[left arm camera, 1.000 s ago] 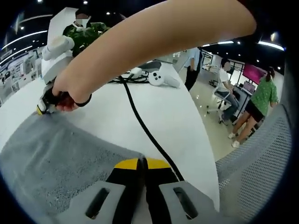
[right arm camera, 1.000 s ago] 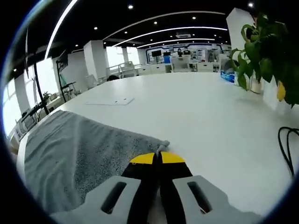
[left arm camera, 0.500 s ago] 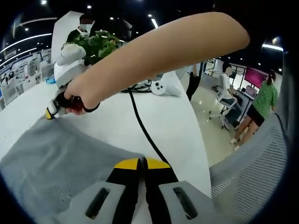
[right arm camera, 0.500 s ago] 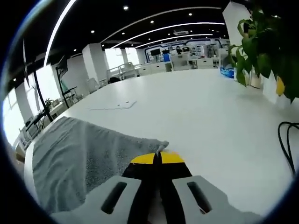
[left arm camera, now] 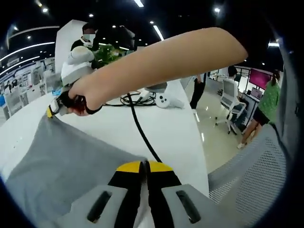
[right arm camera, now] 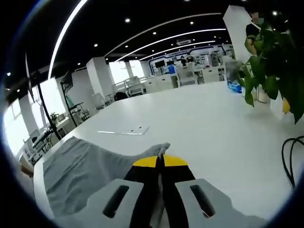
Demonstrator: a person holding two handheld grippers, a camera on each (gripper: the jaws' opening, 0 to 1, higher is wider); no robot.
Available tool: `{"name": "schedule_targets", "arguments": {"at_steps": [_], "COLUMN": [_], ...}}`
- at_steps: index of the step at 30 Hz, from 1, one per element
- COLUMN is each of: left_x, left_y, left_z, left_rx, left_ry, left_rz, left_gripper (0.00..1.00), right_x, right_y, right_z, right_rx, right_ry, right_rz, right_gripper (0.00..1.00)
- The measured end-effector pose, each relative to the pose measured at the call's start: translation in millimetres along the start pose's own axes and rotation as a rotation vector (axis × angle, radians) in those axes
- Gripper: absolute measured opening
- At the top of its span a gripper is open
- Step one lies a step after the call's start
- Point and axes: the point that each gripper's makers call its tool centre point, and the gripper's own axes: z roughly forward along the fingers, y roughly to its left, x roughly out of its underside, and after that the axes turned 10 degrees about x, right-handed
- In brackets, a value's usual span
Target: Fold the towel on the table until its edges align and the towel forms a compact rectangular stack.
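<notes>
In the left gripper view, the left gripper [left arm camera: 145, 166] is seen at the bottom with its yellow-tipped jaws pressed together on a corner of the grey towel [left arm camera: 71, 166]. The towel is spread from this corner toward the left and is stretched up to the right gripper [left arm camera: 53, 109], which is held by a hand [left arm camera: 83, 97] at the far left. The far corner of the towel is pinched there between the closed jaws. A bare forearm [left arm camera: 166, 59] is stretched across the upper part of this view. The white table [left arm camera: 171, 128] is crossed by a black cable [left arm camera: 142, 135], and a white controller [left arm camera: 166, 100] is lying near its far edge. A green plant [left arm camera: 107, 52] is seen behind the hand.

In the right gripper view, the right gripper [right arm camera: 160, 161] is closed on a towel [right arm camera: 90, 166] corner, which is sticking out just above the yellow tips. The cloth is hanging down to the left over the table [right arm camera: 199, 123]. A thin flat white sheet [right arm camera: 123, 131] is lying on the table beyond the towel. A plant [right arm camera: 275, 71] is seen at the right, and a loop of black cable [right arm camera: 289, 152] below it.
</notes>
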Motion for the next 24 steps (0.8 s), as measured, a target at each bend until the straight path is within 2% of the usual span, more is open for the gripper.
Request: {"name": "schedule_targets", "arguments": {"at_steps": [9,14,24], "left_x": [-12.8,-18.6,-38.4], "left_y": [0.1,1.5,6.1], "left_z": [-28,-46,-88], "left_rx": [-0.045,-0.07,-0.128], "left_ry": [-0.031,-0.048,-0.121], "left_rz": [0.021,0.037,0.06], "left_gripper": [0.03,0.03,0.03], "right_x": [-27.2,-45.3,-74.8], "right_y": [24,44,79], "right_z": [-8,-11,-14], "right_rx": [-0.033,-0.055,-0.094], "right_ry": [-0.026,-0.052,-0.09], "right_rz": [-0.003,-0.001,0.001], "right_gripper": [0.0,0.0,0.0]}}
